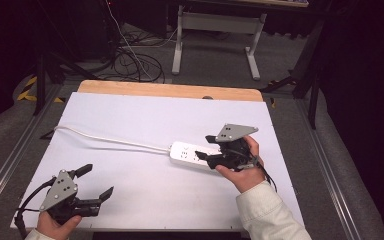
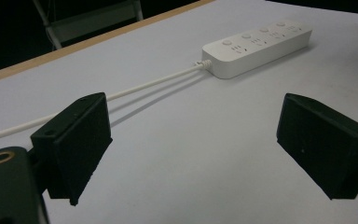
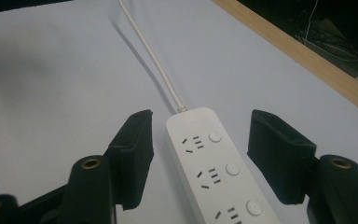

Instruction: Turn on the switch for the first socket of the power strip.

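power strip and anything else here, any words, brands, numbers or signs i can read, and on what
None can be read.
The white power strip carries only socket slots and round buttons on its top face; no brand or rating shows.
The grey plate on the right tongs has plain holes, no marking.
The left tongs are bare black.
The table bears no print.

A table is seen covered by a white surface, with a bare strip of light wood left showing along its far edge. Directly on the white surface a white power strip is laid flat — right of centre — and its white cord is trailed leftward across the table.
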